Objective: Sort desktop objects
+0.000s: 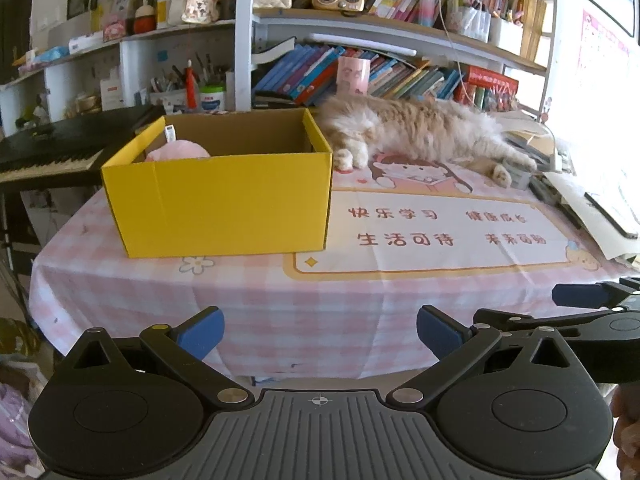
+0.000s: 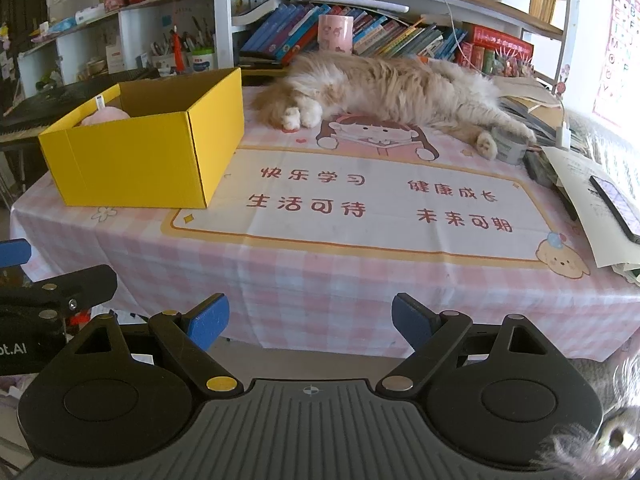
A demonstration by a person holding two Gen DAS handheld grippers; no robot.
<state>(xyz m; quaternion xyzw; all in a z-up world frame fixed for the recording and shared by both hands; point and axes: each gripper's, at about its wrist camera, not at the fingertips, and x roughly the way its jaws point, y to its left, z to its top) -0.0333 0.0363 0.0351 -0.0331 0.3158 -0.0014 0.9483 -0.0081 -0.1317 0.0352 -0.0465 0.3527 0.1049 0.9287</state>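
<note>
A yellow cardboard box (image 1: 224, 196) stands open on the left of the desk, and it also shows in the right wrist view (image 2: 140, 156). A pink plush toy (image 1: 178, 151) lies inside it at the left (image 2: 106, 115). My left gripper (image 1: 320, 330) is open and empty, held in front of the desk's near edge. My right gripper (image 2: 310, 322) is open and empty, also in front of the near edge, to the right of the left one. Its fingers (image 1: 580, 295) show at the right of the left wrist view.
A fluffy cat (image 1: 420, 130) lies along the back of the desk (image 2: 384, 88). A pink checked cloth (image 2: 320, 280) covers the desk. Papers and a phone (image 2: 616, 208) lie at the right edge beside a grey tape roll (image 2: 510, 146). A keyboard (image 1: 52, 152) stands left; shelves behind.
</note>
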